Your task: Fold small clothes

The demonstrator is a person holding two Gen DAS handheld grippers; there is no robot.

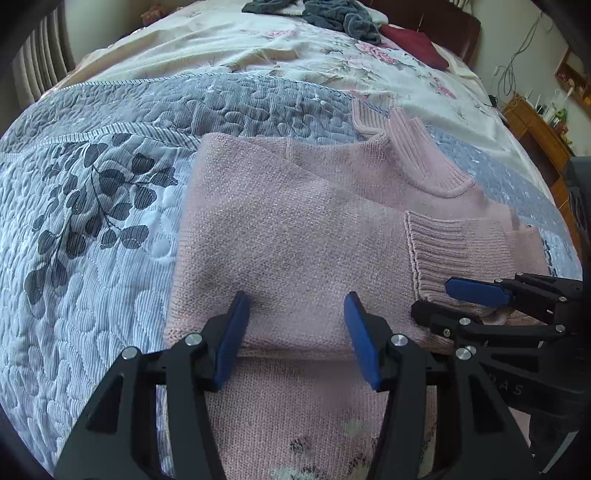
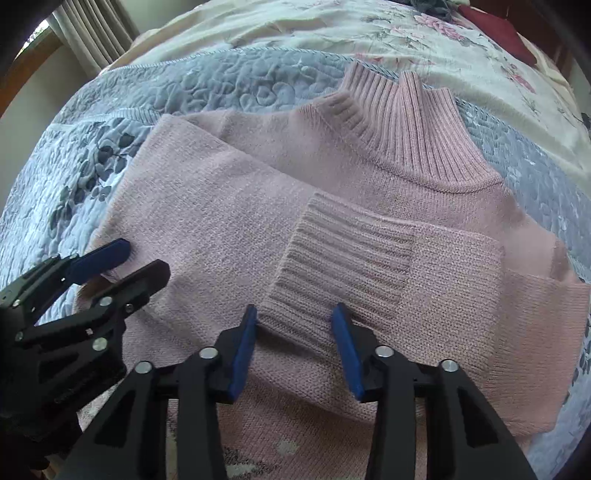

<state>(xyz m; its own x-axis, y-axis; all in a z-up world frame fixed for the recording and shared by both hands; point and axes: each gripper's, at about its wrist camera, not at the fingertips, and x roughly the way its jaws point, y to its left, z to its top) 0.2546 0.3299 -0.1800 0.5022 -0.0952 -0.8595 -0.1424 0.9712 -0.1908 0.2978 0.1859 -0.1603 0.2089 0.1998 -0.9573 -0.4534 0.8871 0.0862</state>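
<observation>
Blue-padded fingers of the left claw (image 1: 297, 332) stand spread apart over the near folded edge of the pink knitted sweater (image 1: 295, 229), gripping nothing. In the right wrist view the right claw (image 2: 295, 343) is likewise released, its two fingers set either side of the ribbed cuff (image 2: 343, 273) of a sleeve folded across the sweater's body. Each claw also shows in the other's view, low at the side, close to the knit; whether they press on it I cannot tell. The sweater lies on a bed, on a grey-blue quilted cover (image 1: 92, 221) printed with dark leaves, its ribbed high collar (image 2: 417, 129) pointing away from the cameras. Farther up the bed lie a cream floral sheet (image 1: 295, 55), a heap of grey clothes (image 1: 332, 14) and a dark red cloth (image 1: 417, 44).
</observation>
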